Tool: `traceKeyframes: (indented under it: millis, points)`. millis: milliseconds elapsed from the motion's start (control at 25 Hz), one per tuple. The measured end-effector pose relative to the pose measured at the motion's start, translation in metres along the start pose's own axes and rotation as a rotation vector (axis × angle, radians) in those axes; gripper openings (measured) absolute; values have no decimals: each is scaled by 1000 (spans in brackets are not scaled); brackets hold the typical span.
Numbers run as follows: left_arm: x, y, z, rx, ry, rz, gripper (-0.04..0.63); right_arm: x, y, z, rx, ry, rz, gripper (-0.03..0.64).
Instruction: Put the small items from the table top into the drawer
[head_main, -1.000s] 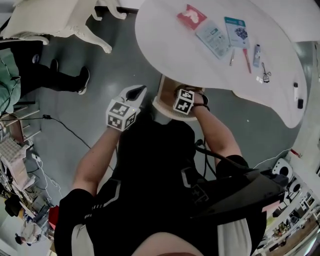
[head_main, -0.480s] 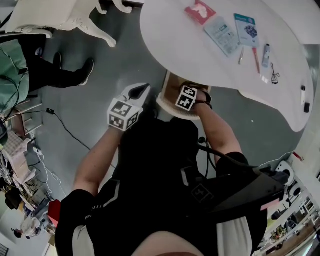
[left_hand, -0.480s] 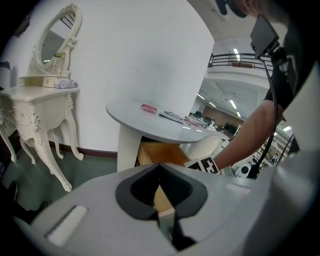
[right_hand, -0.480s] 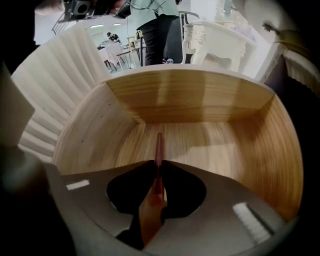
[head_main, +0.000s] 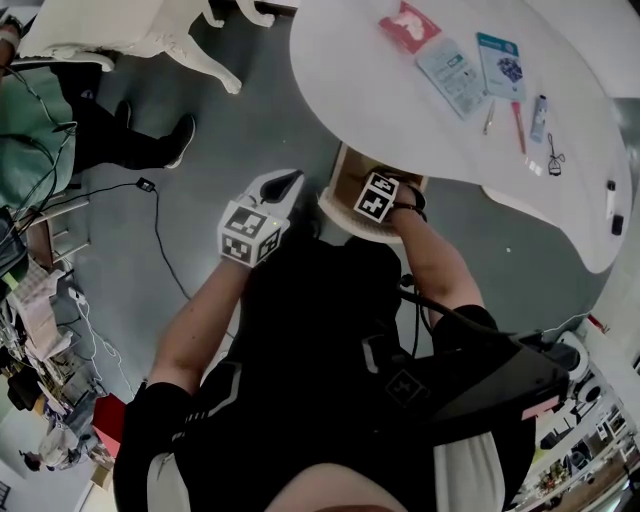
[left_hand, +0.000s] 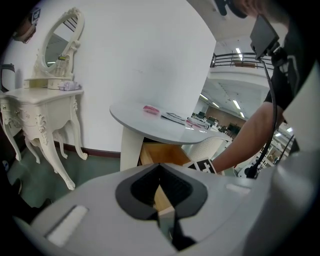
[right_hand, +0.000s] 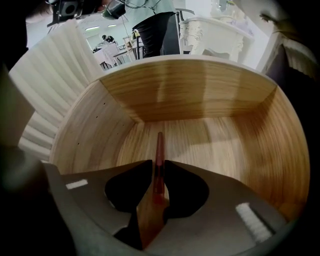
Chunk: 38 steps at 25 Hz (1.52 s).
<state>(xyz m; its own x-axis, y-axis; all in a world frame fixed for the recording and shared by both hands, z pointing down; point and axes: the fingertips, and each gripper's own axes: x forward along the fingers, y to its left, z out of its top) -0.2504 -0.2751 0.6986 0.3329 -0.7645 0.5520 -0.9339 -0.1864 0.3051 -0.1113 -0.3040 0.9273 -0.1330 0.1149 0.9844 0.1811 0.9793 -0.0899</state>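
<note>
The wooden drawer (head_main: 352, 163) stands open under the white table (head_main: 350, 80). My right gripper (right_hand: 158, 185) reaches down into this drawer (right_hand: 225, 140), shut on a slim red stick (right_hand: 159, 150) that points at the drawer's floor. In the head view only its marker cube (head_main: 377, 196) shows. My left gripper (head_main: 283, 182) hangs left of the drawer, shut and empty; the left gripper (left_hand: 160, 170) faces the table. On the table top lie a red packet (head_main: 408, 24), two cards (head_main: 452, 72), a pen (head_main: 489, 117), a red pencil (head_main: 519, 125) and a small tube (head_main: 540, 117).
A black clip (head_main: 556, 155) and two small dark items (head_main: 612, 205) lie near the table's right end. A white dressing table (left_hand: 40, 100) with a mirror stands to the left. A person's legs (head_main: 120, 140) and a floor cable (head_main: 150, 240) are at the far left.
More of the open drawer shows under the table than a second ago. Both grippers have kept their places, the right one at the drawer, the left one beside it.
</note>
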Motion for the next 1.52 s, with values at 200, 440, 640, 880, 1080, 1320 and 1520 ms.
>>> traceKeyframes:
  millis: [200,440,640,880,1080,1320,1520]
  points:
    - [-5,-3,8,11,-9,2,0,-9,-2,1,-2,-4,-28,110]
    - [-18,-11,26,20,-30,8,0,-45,3,20,-115,-78,-50,69]
    - [-31,-17,37,28,-39,17,0,-76,9,30,-138,-108,-64,35]
    - [-45,-38,62,39,-81,-12,0,-123,20,42,-108,-174,-72,22]
    - [-61,-52,73,36,-103,-24,0,-179,25,62,16,-315,-110,3]
    - [-64,-68,103,70,-159,-58,0,-243,18,75,197,-481,-139,3]
    - [-56,-86,135,89,-222,-87,0,-291,9,71,322,-605,-174,3]
